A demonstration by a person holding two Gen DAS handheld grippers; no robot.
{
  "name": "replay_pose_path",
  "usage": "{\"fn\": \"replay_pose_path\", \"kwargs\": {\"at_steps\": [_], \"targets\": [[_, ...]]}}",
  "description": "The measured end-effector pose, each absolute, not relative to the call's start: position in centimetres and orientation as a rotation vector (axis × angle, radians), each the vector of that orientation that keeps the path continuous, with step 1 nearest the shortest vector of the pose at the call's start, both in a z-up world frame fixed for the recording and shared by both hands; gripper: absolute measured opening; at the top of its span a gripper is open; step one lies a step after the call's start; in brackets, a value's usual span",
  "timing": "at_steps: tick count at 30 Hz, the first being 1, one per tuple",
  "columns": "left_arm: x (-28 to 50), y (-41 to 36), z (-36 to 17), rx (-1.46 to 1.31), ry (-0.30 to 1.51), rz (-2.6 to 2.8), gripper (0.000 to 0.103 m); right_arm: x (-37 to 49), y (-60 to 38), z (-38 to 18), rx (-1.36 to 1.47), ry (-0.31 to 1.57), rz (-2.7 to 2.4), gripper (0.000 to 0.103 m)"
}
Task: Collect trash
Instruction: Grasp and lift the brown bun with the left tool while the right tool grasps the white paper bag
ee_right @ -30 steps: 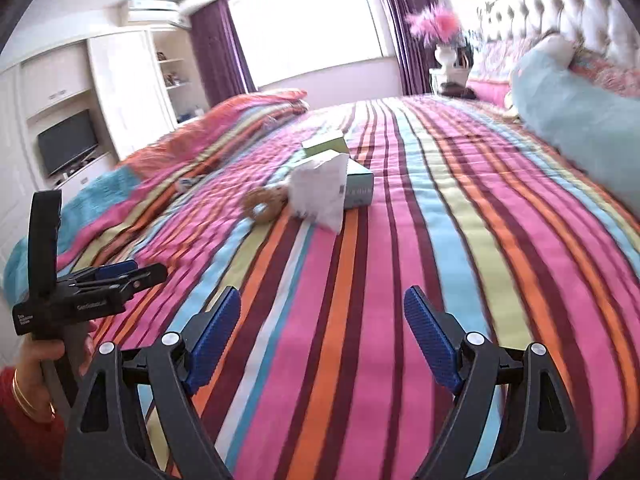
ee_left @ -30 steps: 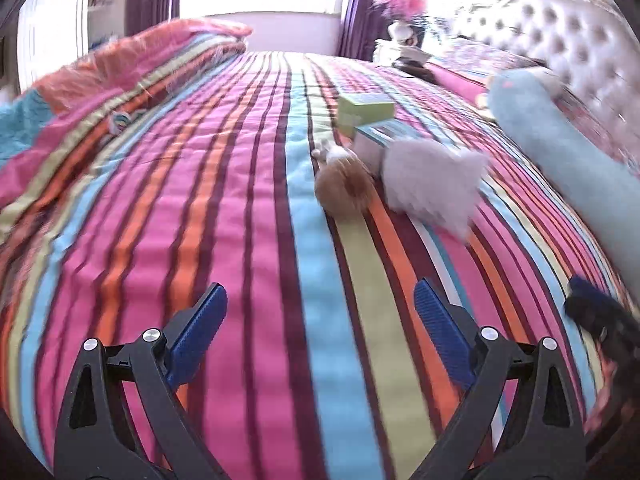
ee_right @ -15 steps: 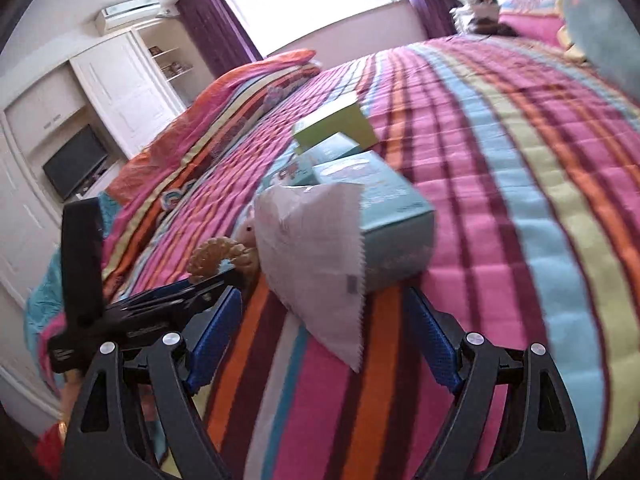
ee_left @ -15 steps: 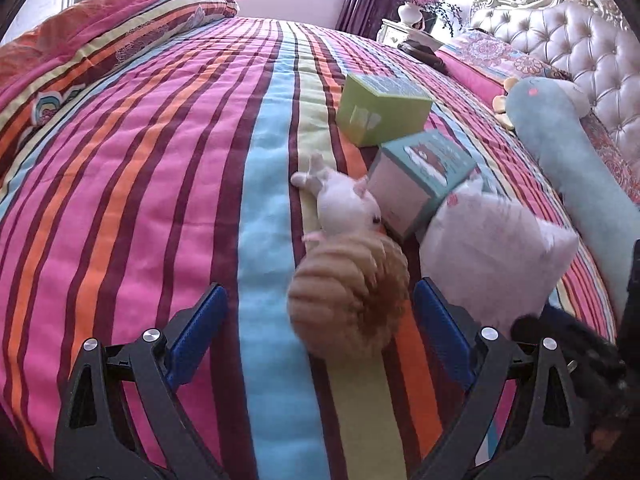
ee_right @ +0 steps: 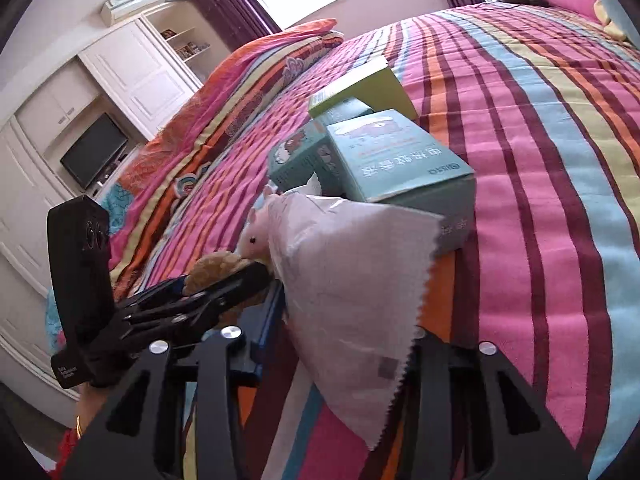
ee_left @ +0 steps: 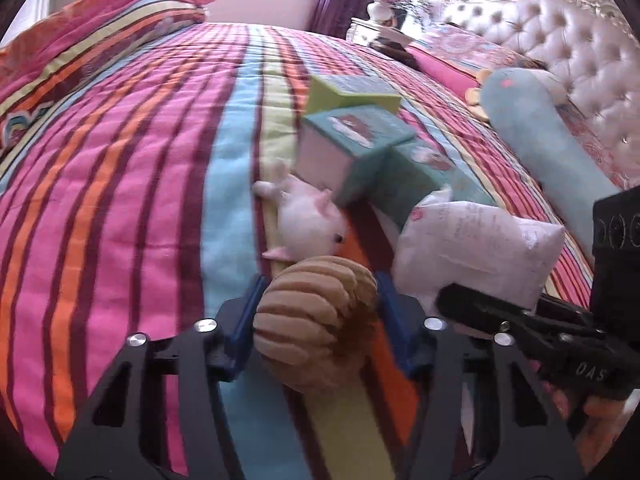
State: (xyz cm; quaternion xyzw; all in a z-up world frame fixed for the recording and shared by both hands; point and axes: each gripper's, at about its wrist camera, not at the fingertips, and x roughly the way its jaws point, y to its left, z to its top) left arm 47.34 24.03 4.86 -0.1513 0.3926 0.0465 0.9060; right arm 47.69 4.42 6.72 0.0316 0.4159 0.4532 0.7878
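On the striped bed lies a plush snail with a brown ribbed shell [ee_left: 316, 320] and a pink head [ee_left: 310, 216]. My left gripper [ee_left: 318, 320] is shut on the shell; it shows in the right wrist view [ee_right: 224, 276] too. A white plastic packet [ee_right: 352, 280] with a serrated edge lies beside it, also in the left wrist view [ee_left: 480, 248]. My right gripper [ee_right: 344, 316] has its jaws on either side of the packet; the packet hides the pads. Teal boxes [ee_right: 400, 168] and a green box [ee_right: 360, 88] lie just behind.
A long light-blue plush [ee_left: 540, 132] lies by the tufted headboard [ee_left: 580, 48]. A folded striped quilt [ee_left: 100, 28] lies at the far left of the bed. A white cabinet with a TV [ee_right: 94, 156] stands beyond the bed.
Both grippers moved forward to the pile. The left jaws closed on the snail's shell. The right jaws came around the white packet and narrowed.
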Motion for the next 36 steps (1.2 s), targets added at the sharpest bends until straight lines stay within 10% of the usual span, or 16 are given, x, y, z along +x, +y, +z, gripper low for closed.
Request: {"fn": "replay_pose_path", "kwargs": {"at_steps": [36], "targets": [[36.2, 18.8, 5.6, -0.218, 0.797, 0.177, 0.043, 34.3, -5.9, 7.6, 0.201, 0.809, 0.883, 0.034]]}}
